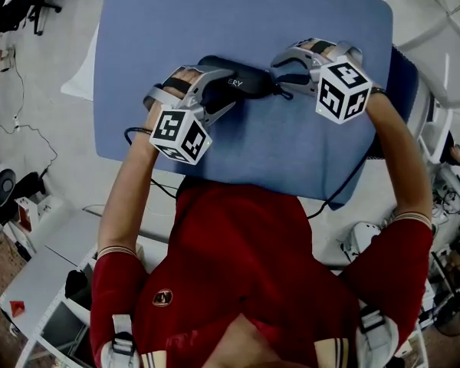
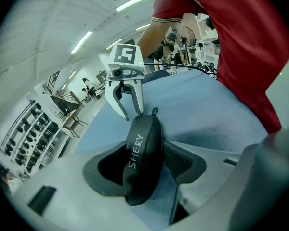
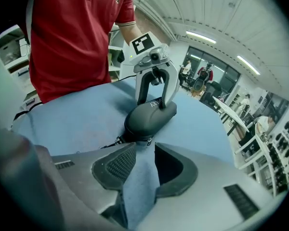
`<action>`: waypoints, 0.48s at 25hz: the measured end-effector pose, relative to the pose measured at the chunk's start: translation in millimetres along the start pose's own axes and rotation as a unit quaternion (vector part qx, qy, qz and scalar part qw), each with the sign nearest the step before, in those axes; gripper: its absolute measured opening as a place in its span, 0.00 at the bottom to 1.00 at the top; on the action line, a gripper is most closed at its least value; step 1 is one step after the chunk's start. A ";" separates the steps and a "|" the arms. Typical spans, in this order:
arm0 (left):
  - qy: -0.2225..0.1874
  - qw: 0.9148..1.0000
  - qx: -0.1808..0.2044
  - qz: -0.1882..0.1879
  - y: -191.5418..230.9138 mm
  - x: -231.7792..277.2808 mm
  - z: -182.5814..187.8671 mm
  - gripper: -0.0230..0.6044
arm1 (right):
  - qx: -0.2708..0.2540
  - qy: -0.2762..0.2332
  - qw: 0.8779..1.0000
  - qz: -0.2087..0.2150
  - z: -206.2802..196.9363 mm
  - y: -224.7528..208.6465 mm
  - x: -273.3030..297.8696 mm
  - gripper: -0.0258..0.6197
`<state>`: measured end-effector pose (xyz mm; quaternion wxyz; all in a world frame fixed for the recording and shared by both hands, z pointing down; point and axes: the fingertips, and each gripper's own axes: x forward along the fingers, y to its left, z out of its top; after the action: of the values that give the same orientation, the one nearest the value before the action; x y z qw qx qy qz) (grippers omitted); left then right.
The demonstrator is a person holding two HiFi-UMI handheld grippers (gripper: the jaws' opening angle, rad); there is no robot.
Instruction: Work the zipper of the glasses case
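Observation:
A black zippered glasses case point(image 1: 241, 83) lies across the middle of the blue tabletop point(image 1: 291, 144). My left gripper point(image 1: 217, 92) is shut across the case's left end; in the left gripper view the case point(image 2: 142, 153) fills the space between both pads. My right gripper point(image 1: 280, 75) stands at the case's right end. In the right gripper view its jaws point(image 3: 142, 160) are apart with only blue cloth between them. The case's end point(image 3: 147, 121) and a small zipper pull point(image 3: 148, 141) sit just beyond the tips, untouched. The pull point(image 2: 155, 111) also shows in the left gripper view.
The blue tabletop's near edge point(image 1: 253, 182) runs close to the person's red shirt point(image 1: 238, 259). A black cable point(image 1: 345, 182) hangs off the right front corner. A white desk point(image 1: 54, 267) and gear stand on the floor at left, more equipment point(image 1: 445, 205) at right.

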<state>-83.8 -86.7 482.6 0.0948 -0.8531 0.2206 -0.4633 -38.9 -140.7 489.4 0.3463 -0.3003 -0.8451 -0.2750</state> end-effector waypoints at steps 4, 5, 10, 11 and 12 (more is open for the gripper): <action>0.006 1.000 -0.004 -0.001 0.8 0.4 -0.8 0.40 | -0.044 0.007 0.999 0.031 -3.5 -4.1 9.1 0.21; 0.007 1.000 -0.005 -0.001 1.3 0.1 -0.8 0.40 | -0.057 0.011 0.998 0.039 -4.8 -4.8 11.0 0.21; 0.010 1.000 -0.009 -0.003 2.6 -1.0 -1.2 0.40 | -0.106 0.012 0.992 0.074 -1.8 -8.4 16.9 0.20; 0.010 1.000 -0.010 -0.003 2.6 -0.9 -1.4 0.40 | -0.115 0.011 0.990 0.081 -1.1 -8.7 18.2 0.19; 0.010 1.000 -0.010 -0.003 2.7 -1.0 -1.3 0.40 | -0.124 0.011 0.988 0.088 -0.4 -8.8 19.3 0.18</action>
<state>-86.1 -88.6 481.6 0.0826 -0.8499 0.2239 -0.4697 -56.0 -140.7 501.8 0.3386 -0.4111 -0.7710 -0.3491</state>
